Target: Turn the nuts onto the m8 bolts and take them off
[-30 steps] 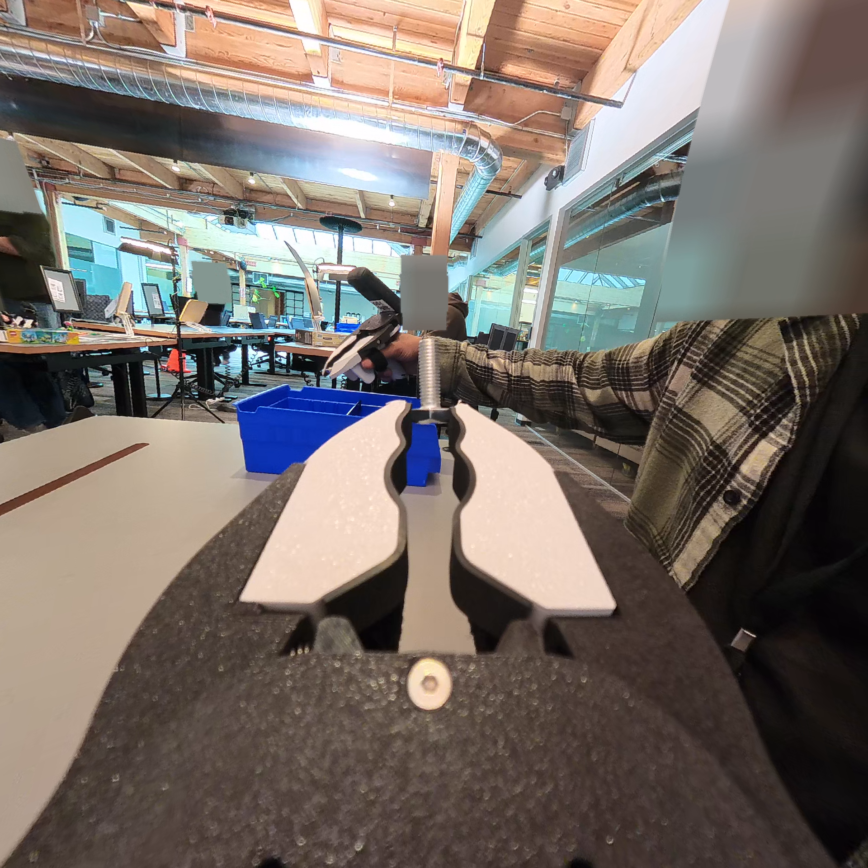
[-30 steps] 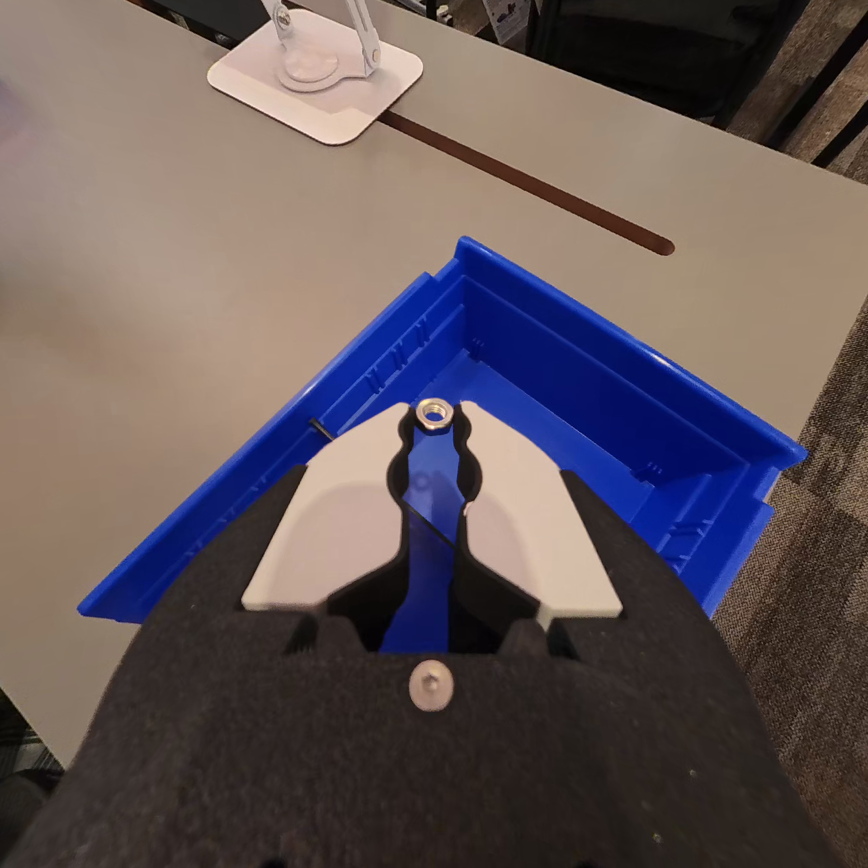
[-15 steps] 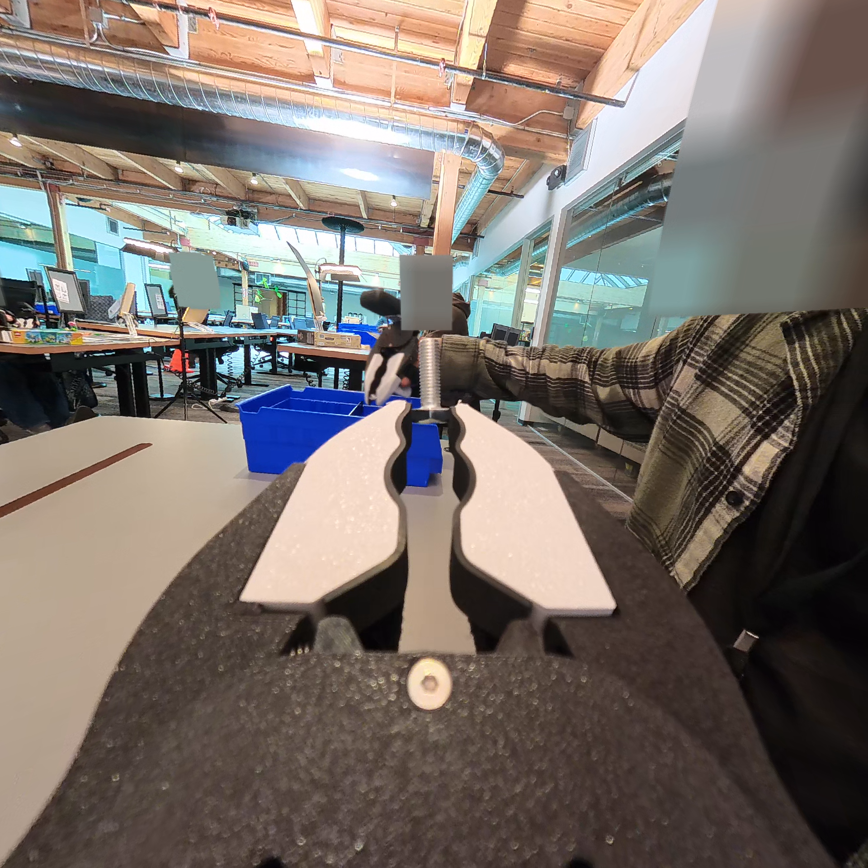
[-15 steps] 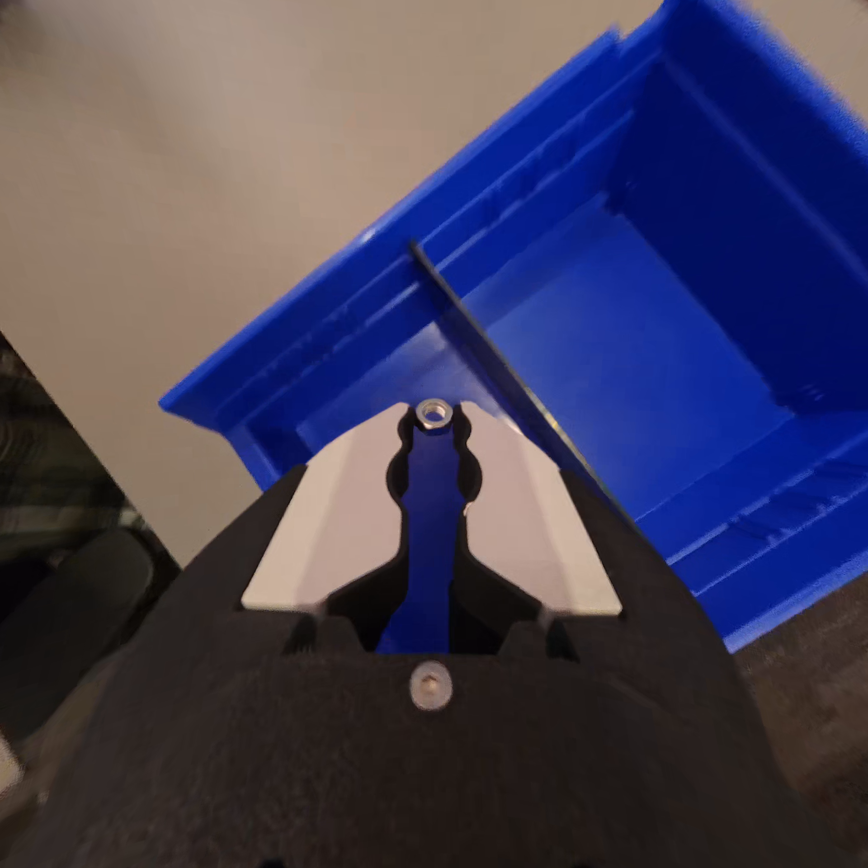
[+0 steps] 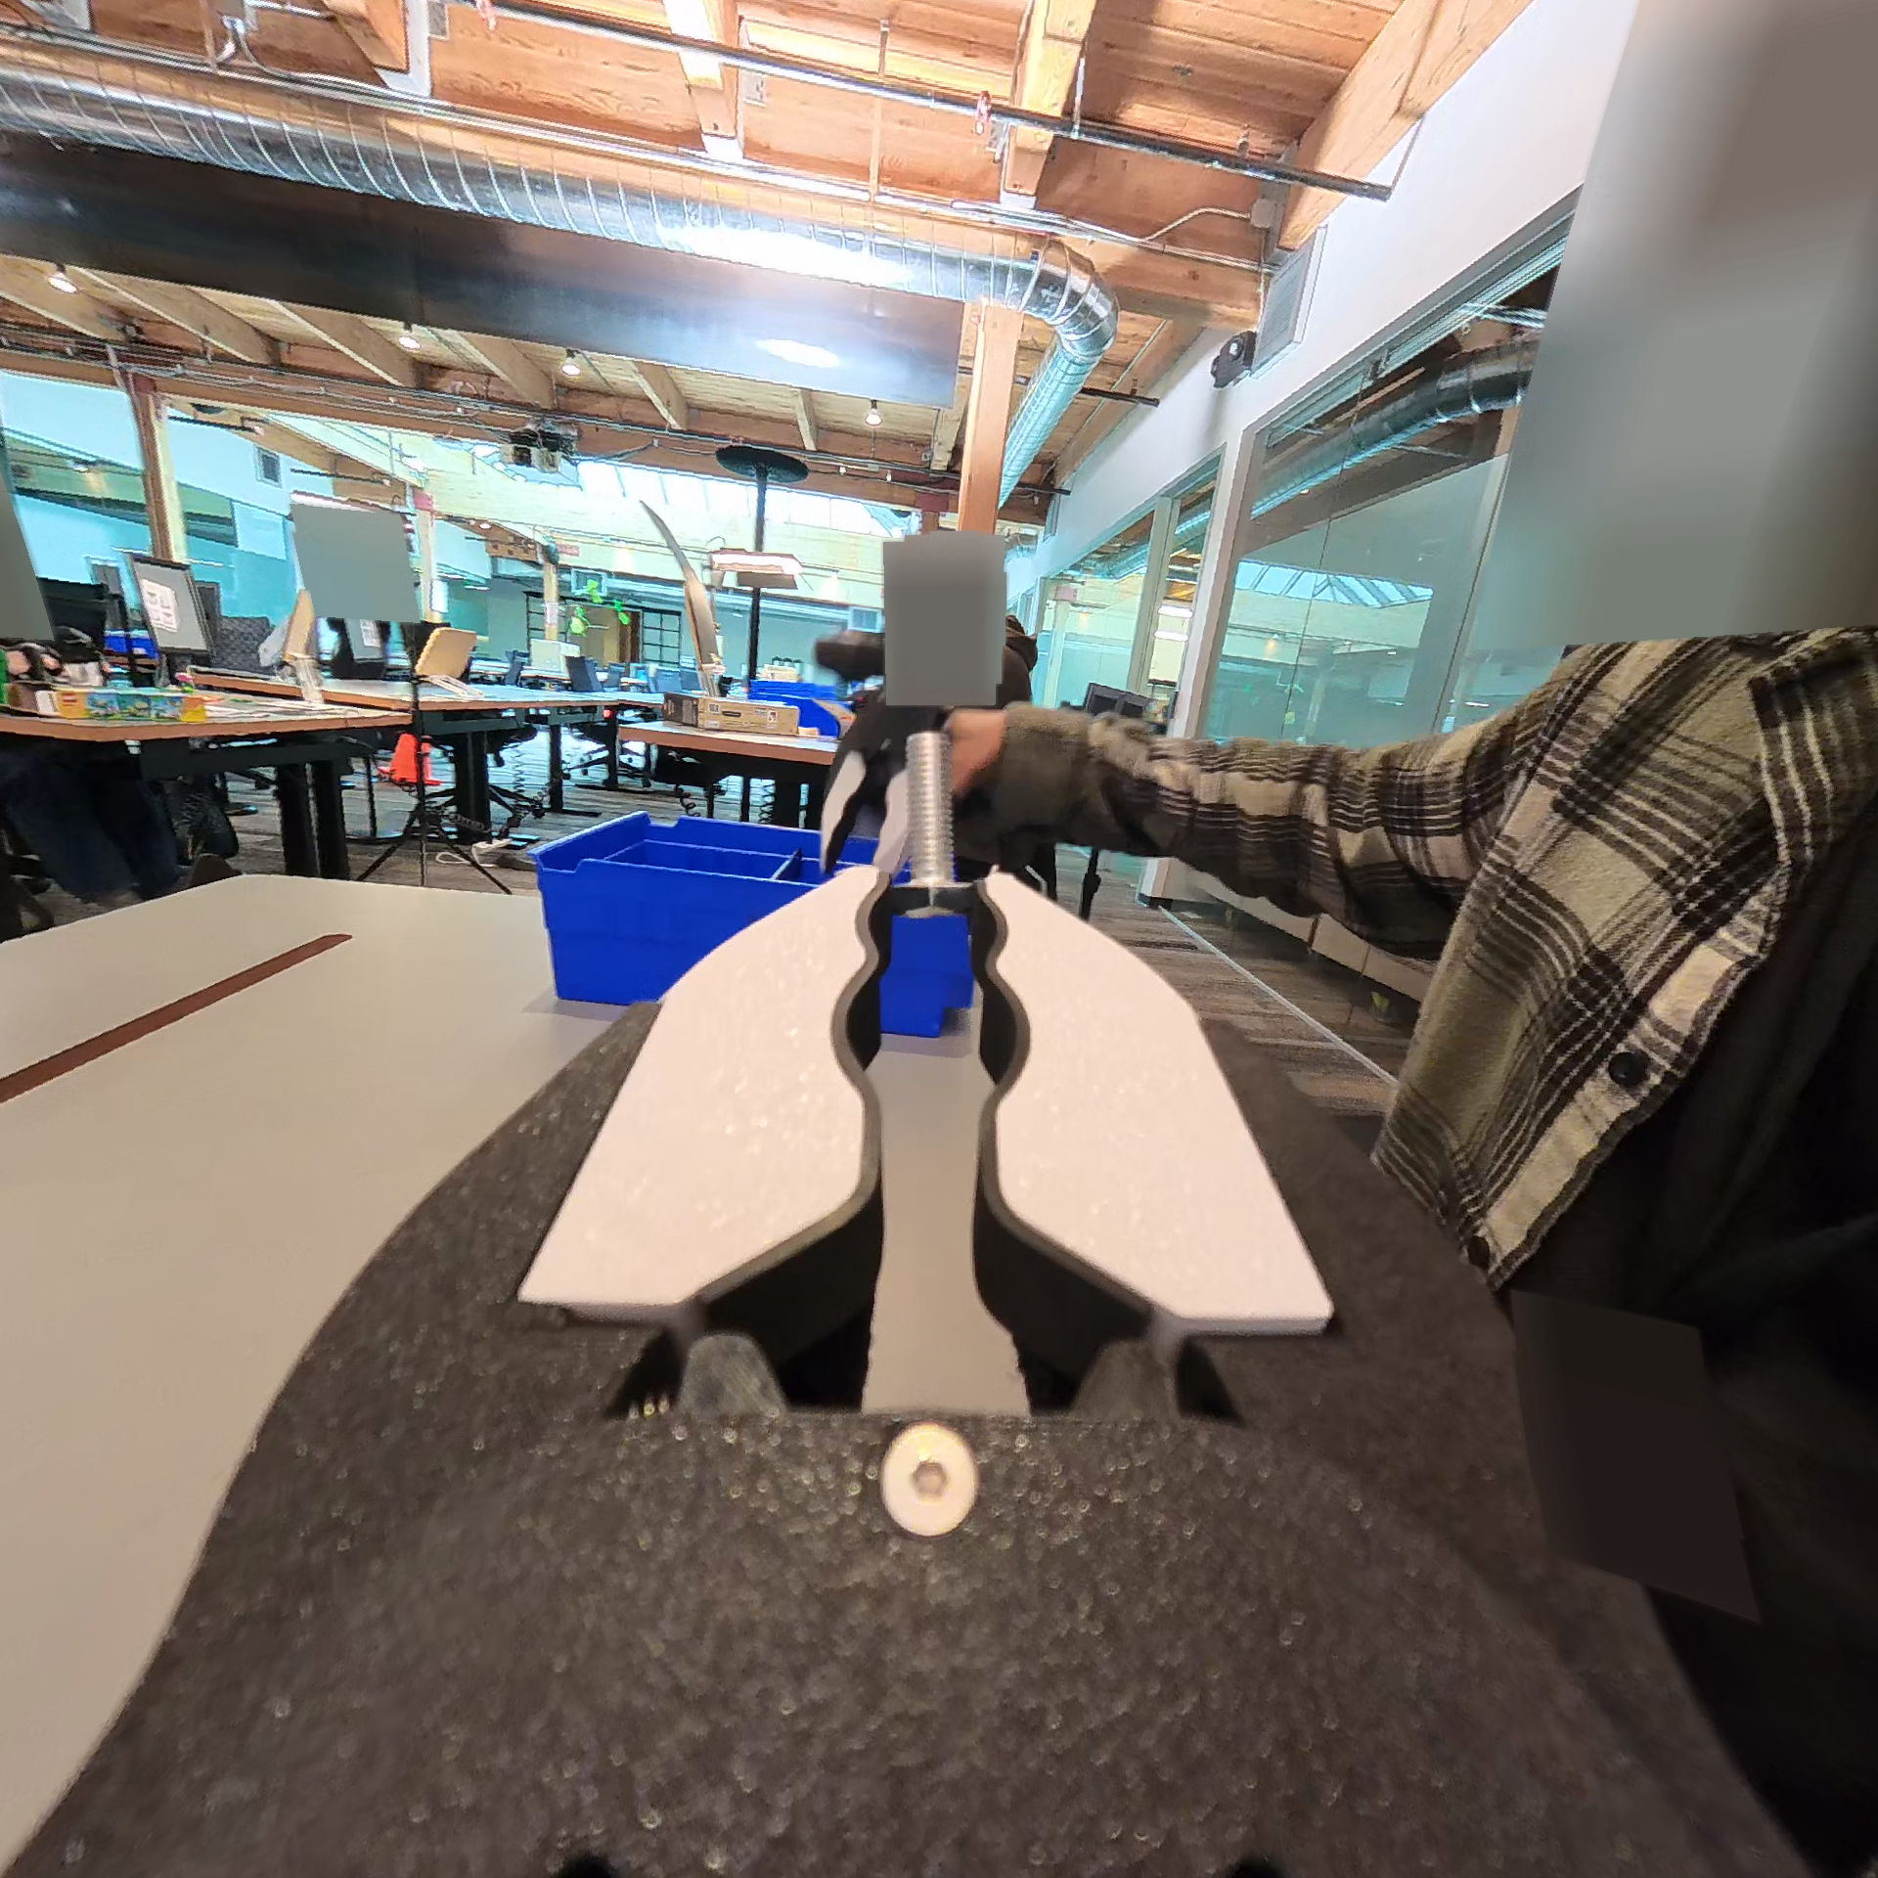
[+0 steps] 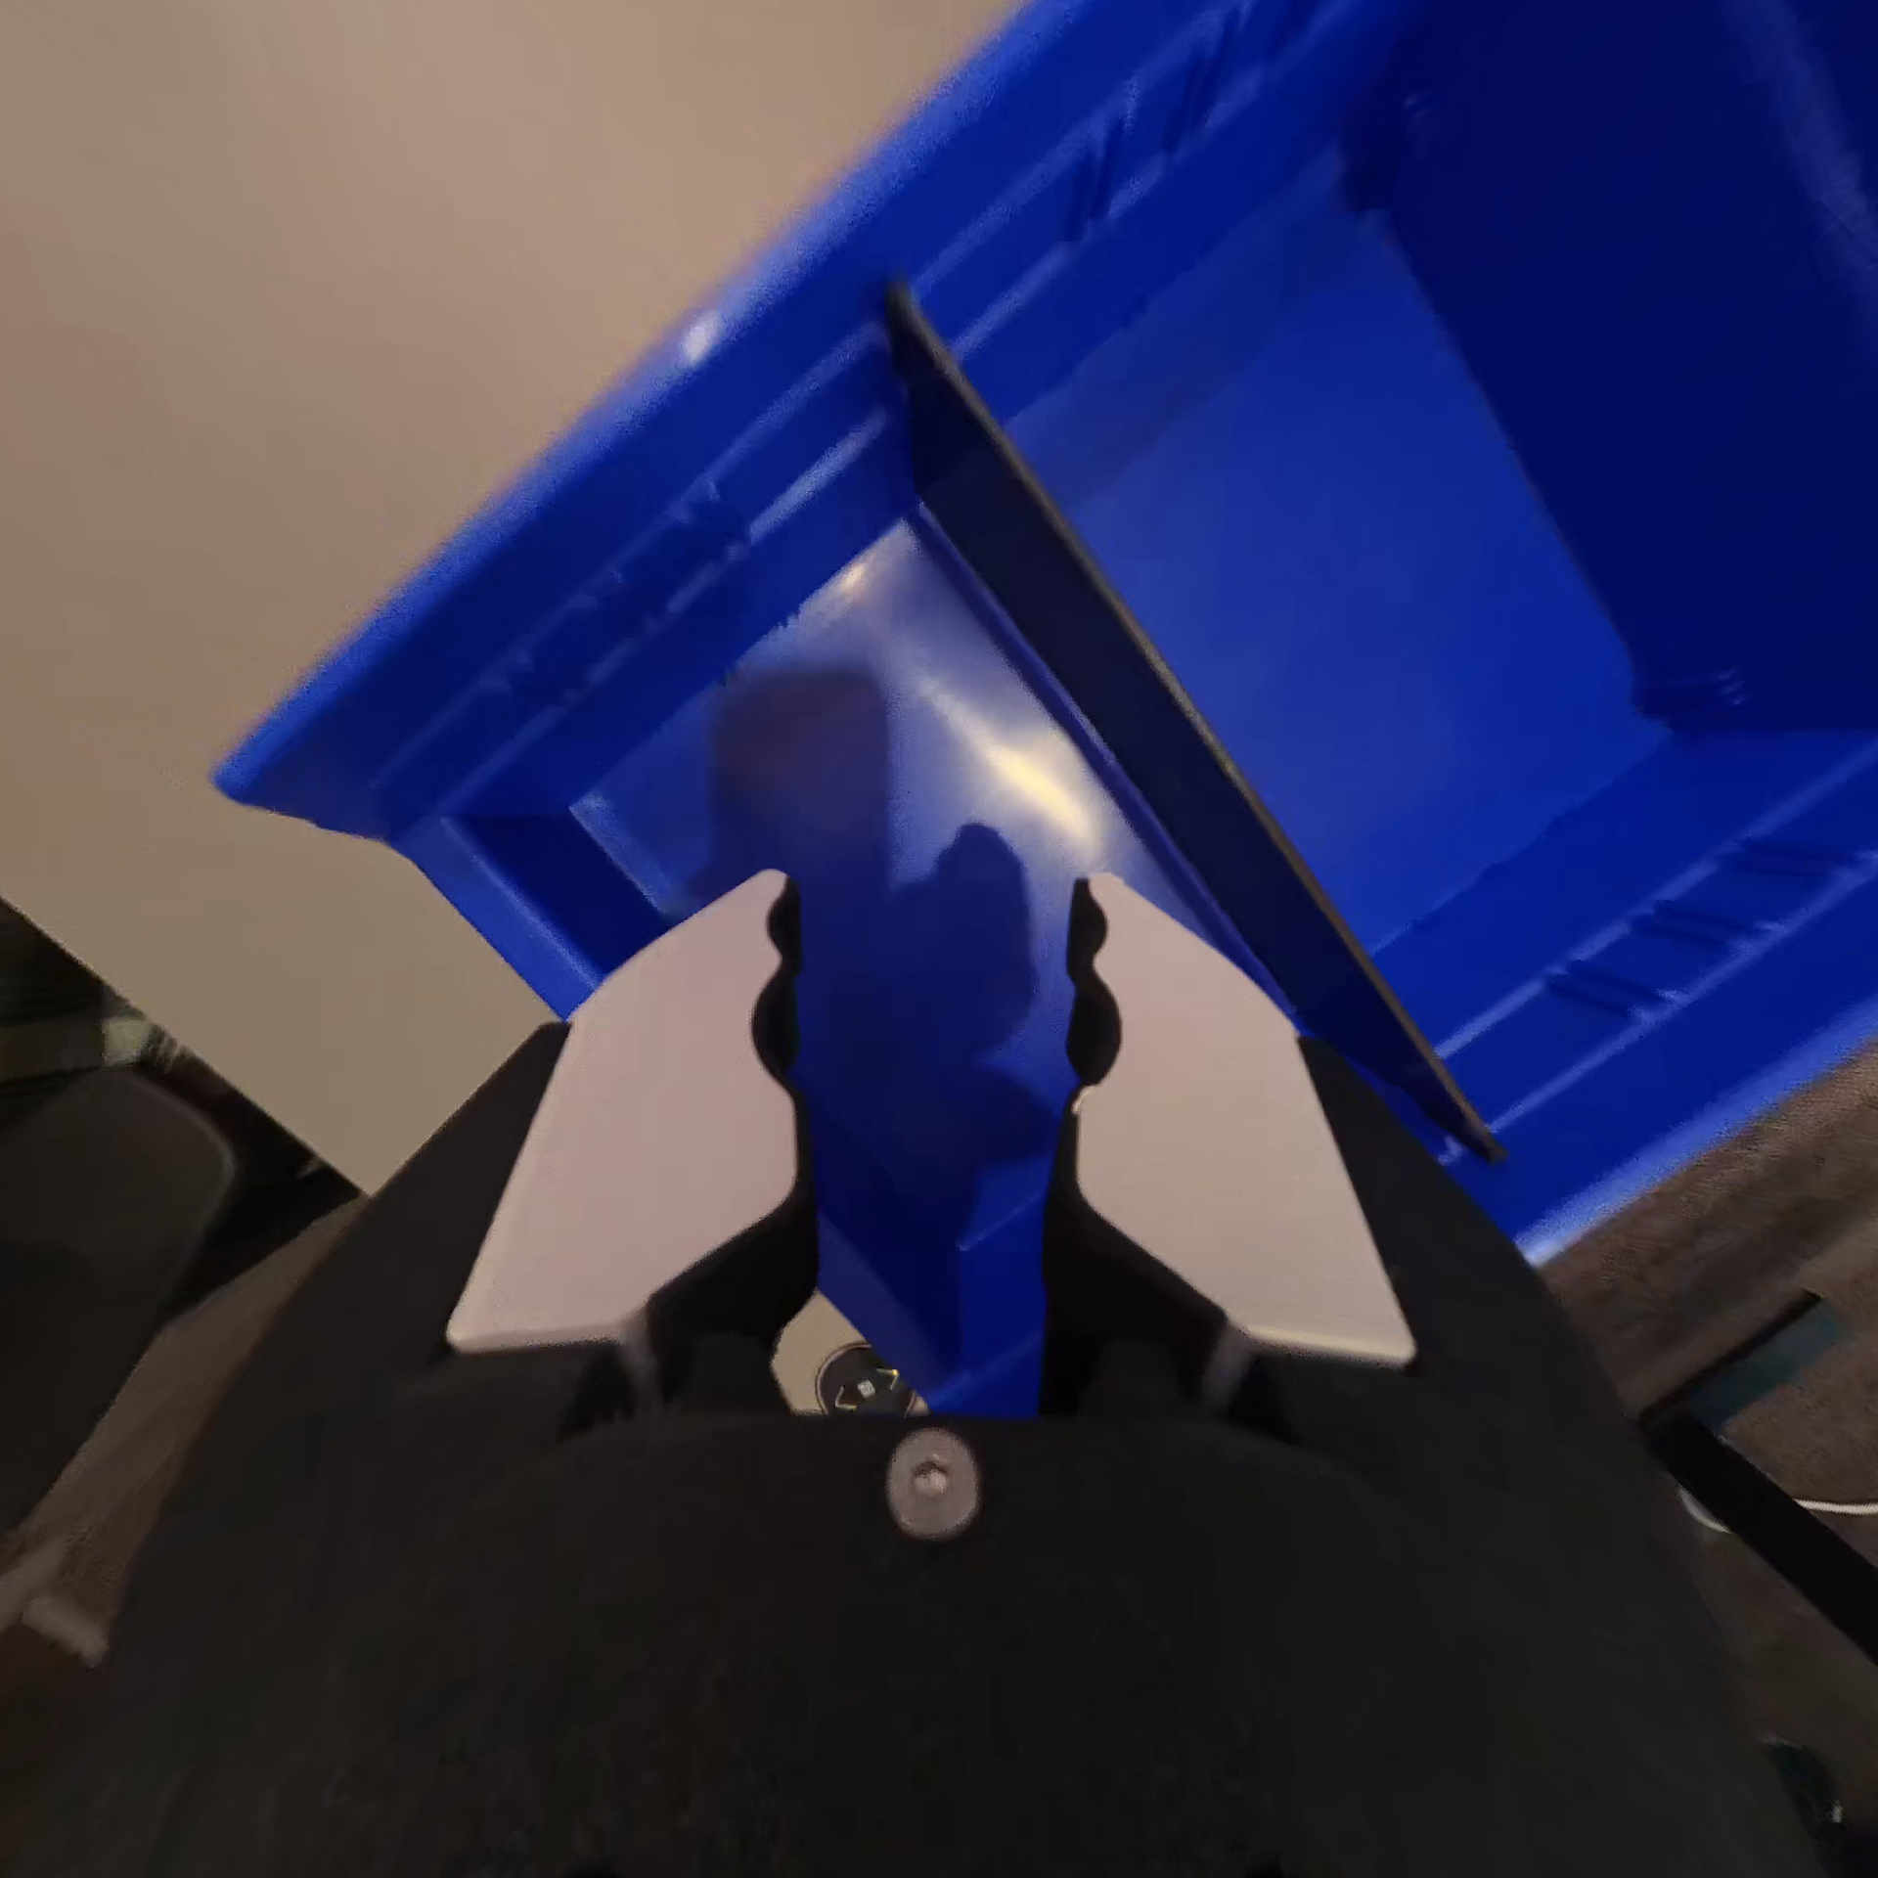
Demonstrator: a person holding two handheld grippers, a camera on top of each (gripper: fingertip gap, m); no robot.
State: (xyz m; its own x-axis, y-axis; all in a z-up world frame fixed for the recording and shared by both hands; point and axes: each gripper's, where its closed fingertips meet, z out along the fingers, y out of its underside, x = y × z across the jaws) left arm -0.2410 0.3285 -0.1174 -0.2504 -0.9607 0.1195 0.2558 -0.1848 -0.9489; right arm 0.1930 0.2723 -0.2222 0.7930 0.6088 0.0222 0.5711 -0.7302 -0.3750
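Bolt (image 5: 930, 803) first: it stands upright, thread pointing up, its head pinched between the tips of the left gripper (image 5: 930, 899). Those jaws are drawn in close, with only the width of the bolt head between the fingertips, and both tips press against it. The thread is bare as far as it shows; a blurred patch covers its top end.

Just behind the bolt, the right gripper (image 6: 930, 894) hangs nose-down over the blue bin (image 5: 650, 904). Its jaws stand wide apart, and between the fingers (image 6: 701, 976) only the bin floor and the fingers' own shadow can be seen. I see no nut in that grasp; the floor there is blurred, so I cannot tell whether one lies in the bin. It sits over the compartment at the bin's near end, beside the dark divider (image 6: 1169, 691) that crosses the bin.

The bin rests near the edge of a grey table (image 5: 203, 1067), a dark slot (image 5: 173, 1016) running along the tabletop to its left. A plaid sleeve (image 5: 1423, 864) reaches from the right side toward the bin.
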